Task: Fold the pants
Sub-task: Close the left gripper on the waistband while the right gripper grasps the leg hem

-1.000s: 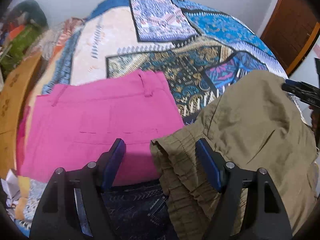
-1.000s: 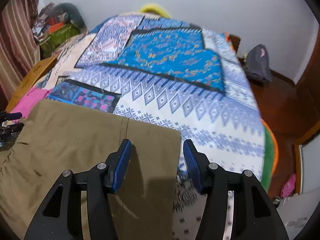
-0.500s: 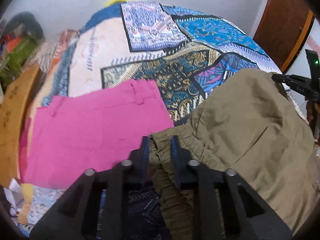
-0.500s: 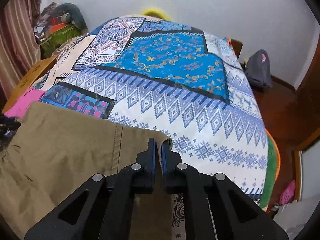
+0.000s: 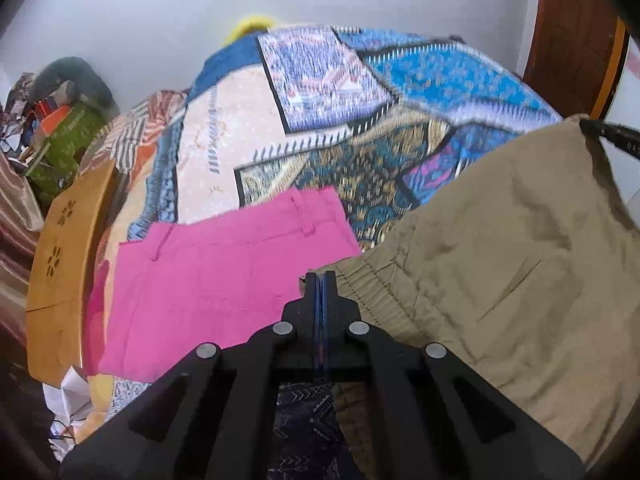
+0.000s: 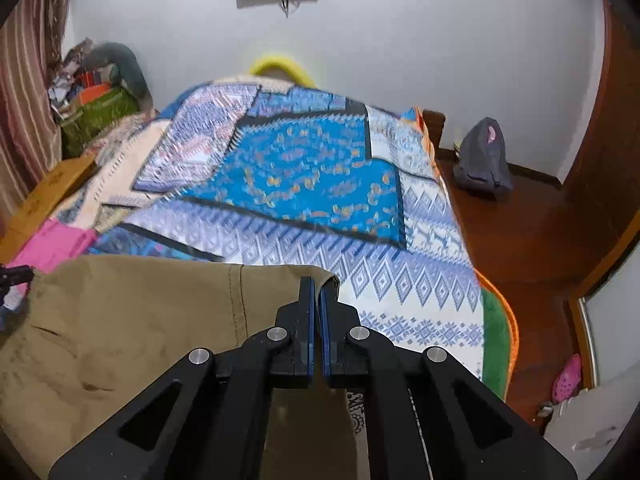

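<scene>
The khaki pants [image 5: 500, 256] hang stretched between my two grippers above the patterned bedspread [image 5: 332, 92]. My left gripper [image 5: 320, 280] is shut on the elastic waistband corner of the khaki pants. My right gripper [image 6: 317, 286] is shut on the far corner of the khaki pants [image 6: 140, 320]. The right gripper's tip [image 5: 612, 136] shows at the upper right of the left wrist view, and the left gripper's tip [image 6: 16, 276] at the left edge of the right wrist view.
Folded pink pants [image 5: 224, 268] lie flat on the bed to the left. A wooden bed frame [image 5: 60, 256] runs along the left side, with clutter behind it. A grey backpack [image 6: 482, 160] sits on the wooden floor at right. A door [image 5: 576, 32] stands at right.
Both grippers went from open to shut on the khaki pants' corners, then lifted the cloth off the bed; both views now look higher up the wall.
</scene>
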The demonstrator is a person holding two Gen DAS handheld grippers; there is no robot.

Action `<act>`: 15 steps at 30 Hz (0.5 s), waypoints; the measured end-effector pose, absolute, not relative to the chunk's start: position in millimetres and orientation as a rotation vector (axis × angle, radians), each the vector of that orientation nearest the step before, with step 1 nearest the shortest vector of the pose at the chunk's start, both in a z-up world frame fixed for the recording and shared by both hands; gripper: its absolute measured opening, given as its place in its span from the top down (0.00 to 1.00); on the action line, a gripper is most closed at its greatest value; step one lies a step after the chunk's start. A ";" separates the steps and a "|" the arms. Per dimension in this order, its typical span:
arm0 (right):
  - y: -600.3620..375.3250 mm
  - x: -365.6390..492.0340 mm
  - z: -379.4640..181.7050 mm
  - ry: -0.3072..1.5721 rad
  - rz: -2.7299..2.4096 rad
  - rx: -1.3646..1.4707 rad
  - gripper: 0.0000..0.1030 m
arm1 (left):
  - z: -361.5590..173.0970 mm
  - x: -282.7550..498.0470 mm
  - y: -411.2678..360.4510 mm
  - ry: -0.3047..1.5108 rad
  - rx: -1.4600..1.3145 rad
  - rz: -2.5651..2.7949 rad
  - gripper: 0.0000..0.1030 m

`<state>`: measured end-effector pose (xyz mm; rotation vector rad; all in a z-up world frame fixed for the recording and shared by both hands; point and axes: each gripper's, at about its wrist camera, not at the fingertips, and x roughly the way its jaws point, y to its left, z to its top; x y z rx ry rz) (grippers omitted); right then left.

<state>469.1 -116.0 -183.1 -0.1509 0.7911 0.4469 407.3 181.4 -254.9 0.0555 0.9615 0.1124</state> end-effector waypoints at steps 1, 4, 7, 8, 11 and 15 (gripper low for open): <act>-117.8 466.7 -178.6 0.788 0.457 -0.144 0.98 | -248.1 403.9 181.5 0.949 0.048 0.109 1.00; -120.2 453.5 -161.5 0.764 0.480 -0.138 0.98 | -225.7 395.0 179.8 0.914 0.023 0.092 1.00; -124.4 436.6 -143.8 0.738 0.495 -0.131 0.98 | -200.0 381.6 174.3 0.879 0.010 0.077 1.00; -126.6 431.6 -138.3 0.731 0.500 -0.124 0.98 | -193.0 376.6 171.9 0.867 0.013 0.074 1.00; -135.3 411.1 -116.2 0.703 0.519 -0.098 0.98 | -168.4 357.3 159.0 0.818 0.046 0.065 1.00; -146.2 382.7 -88.7 0.664 0.537 -0.076 0.98 | -137.5 331.7 143.3 0.770 0.072 0.044 1.00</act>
